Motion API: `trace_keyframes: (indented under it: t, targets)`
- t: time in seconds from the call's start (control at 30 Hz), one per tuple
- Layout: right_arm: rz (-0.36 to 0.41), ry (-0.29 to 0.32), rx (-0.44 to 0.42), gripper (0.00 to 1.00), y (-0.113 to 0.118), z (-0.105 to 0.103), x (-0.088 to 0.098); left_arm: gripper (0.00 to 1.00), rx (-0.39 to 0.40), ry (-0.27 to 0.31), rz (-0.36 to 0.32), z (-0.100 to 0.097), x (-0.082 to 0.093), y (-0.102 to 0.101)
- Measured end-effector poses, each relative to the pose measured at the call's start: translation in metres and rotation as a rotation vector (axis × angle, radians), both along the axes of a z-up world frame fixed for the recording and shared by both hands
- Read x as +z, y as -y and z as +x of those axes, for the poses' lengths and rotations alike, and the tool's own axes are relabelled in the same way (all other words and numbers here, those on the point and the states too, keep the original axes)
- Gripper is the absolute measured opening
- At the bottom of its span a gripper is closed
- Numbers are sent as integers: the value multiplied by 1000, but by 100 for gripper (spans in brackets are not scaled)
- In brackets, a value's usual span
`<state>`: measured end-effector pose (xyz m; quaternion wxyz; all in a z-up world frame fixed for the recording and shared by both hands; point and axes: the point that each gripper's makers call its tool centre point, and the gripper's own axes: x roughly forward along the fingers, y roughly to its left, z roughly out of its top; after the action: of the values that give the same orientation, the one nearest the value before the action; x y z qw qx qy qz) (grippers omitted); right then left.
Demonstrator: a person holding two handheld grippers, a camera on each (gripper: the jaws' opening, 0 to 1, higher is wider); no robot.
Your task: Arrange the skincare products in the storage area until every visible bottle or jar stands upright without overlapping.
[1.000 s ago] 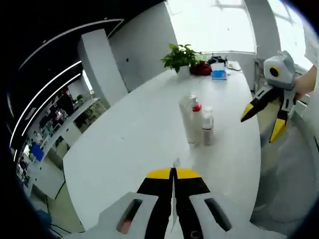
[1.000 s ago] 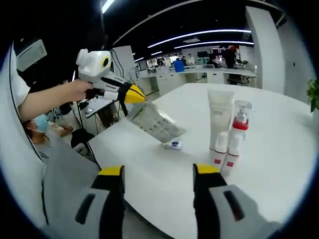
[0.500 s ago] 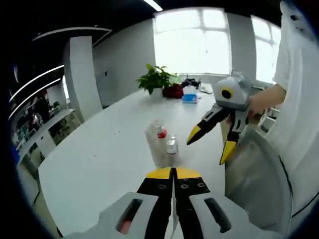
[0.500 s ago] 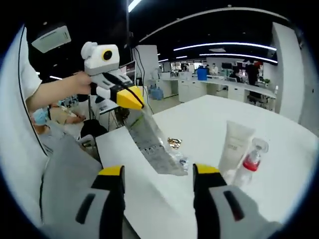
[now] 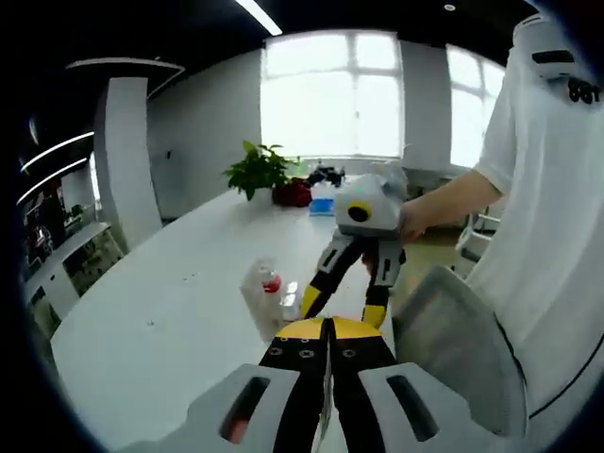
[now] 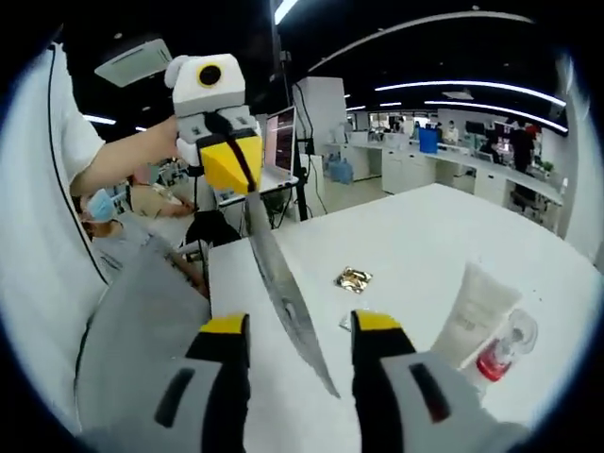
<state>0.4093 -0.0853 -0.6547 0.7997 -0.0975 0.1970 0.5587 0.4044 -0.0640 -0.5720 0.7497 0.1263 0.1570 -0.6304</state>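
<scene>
On the white worktop (image 6: 415, 236) at 4 o'clock I see the tube (image 6: 477, 316) and red-capped bottle (image 6: 500, 351) upright, while my left tool (image 6: 231, 162) pinches a flat sachet (image 6: 283, 293) off it and my right tool (image 6: 297, 330) hangs spread, so that sachet remains to place.

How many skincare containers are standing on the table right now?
2 clear in the right gripper view: a white tube and a red-capped bottle beside it, right of the right tongs. A third may be hidden.
</scene>
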Motion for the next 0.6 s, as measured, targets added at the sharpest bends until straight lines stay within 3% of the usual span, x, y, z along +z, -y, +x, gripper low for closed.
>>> trace_keyframes:
  t: [0.2,0.3,0.47,0.6]
  targets:
    - [-22,17,13,9,-6,-8,-6,0,-26,-24,-23,-5,0,5]
    - [-43,29,-9,2,-5,-9,-9,0,-31,-25,-22,-5,-1,6]
    - [-42,55,-70,1,-4,-8,-6,0,1,-42,-57,0,3,8]
    - [-6,46,-180,1,3,0,-1,0,109,7,-87,17,7,8]
